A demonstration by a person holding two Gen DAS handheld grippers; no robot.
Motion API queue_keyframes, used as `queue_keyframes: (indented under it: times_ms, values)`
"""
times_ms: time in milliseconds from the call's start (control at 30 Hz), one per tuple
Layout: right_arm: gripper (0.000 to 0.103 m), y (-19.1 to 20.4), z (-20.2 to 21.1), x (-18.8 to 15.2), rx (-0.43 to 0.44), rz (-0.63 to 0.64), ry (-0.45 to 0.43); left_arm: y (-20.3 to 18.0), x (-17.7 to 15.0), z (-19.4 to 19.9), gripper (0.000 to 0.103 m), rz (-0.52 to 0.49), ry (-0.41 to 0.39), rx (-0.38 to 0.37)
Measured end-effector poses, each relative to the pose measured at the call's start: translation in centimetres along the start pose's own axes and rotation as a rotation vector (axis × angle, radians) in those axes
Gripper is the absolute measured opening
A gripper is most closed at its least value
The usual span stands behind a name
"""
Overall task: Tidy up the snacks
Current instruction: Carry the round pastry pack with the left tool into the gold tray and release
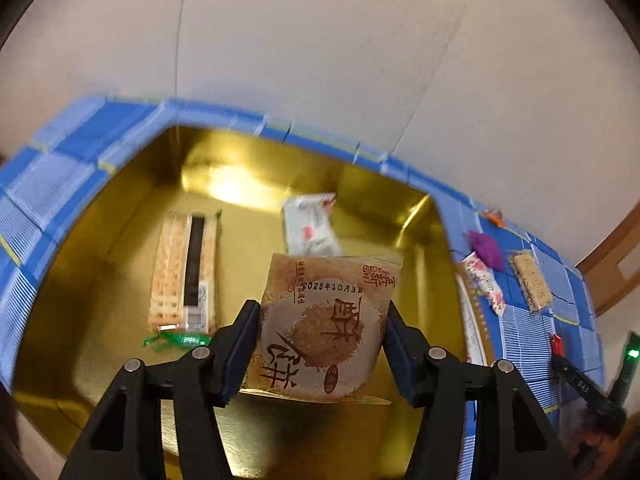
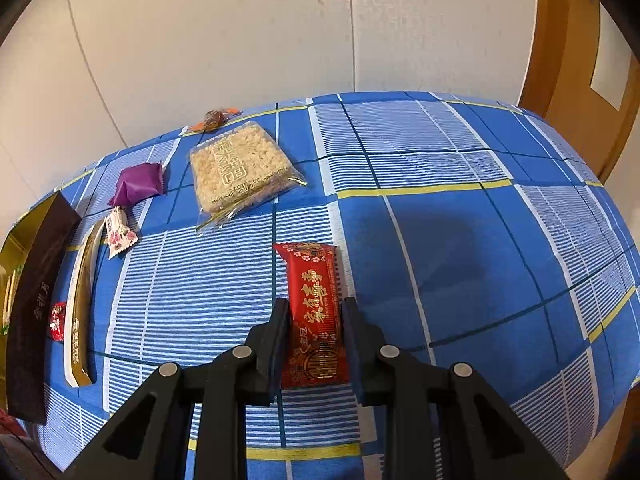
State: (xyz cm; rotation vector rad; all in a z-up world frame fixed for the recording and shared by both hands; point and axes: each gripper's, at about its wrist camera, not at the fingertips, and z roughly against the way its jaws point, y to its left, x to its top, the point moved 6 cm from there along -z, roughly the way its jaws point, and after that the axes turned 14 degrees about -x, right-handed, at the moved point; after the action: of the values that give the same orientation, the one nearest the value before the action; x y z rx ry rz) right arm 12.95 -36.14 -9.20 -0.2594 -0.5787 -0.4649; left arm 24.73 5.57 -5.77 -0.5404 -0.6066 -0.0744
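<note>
Squarely between clamped left fingers (image 1: 322, 344), brown pastry packet (image 1: 324, 320); right fingers (image 2: 314, 344) pinching red snack (image 2: 316, 312).

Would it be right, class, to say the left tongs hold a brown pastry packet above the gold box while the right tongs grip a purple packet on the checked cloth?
Not quite. The right tongs grip a red packet, not a purple one; the right wrist view shows the purple packet lying apart. The left tongs do hold the brown pastry packet above the gold box.

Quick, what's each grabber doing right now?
Left gripper: closed on the brown pastry packet, above the gold box.
Right gripper: closed on the red snack bar.
</note>
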Motion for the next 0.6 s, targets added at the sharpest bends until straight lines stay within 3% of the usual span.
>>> queue_keyframes:
  times_ms: [67, 400, 600]
  values:
    - [0.026, -0.1, 0.0, 0.1, 0.000, -0.013, 0.000, 1.0, 0.0, -0.3, 0.060, 0.042, 0.012, -0.035]
    - [0.026, 0.2, 2.3, 1.4, 0.041, -0.072, -0.101, 2.7, 0.1, -1.7, 0.060, 0.040, 0.066, 0.112]
    - [0.026, 2.1, 3.9, 2.1, 0.106, -0.079, -0.169, 4.3, 0.3, -1.2, 0.062, 0.129, 0.032, 0.150]
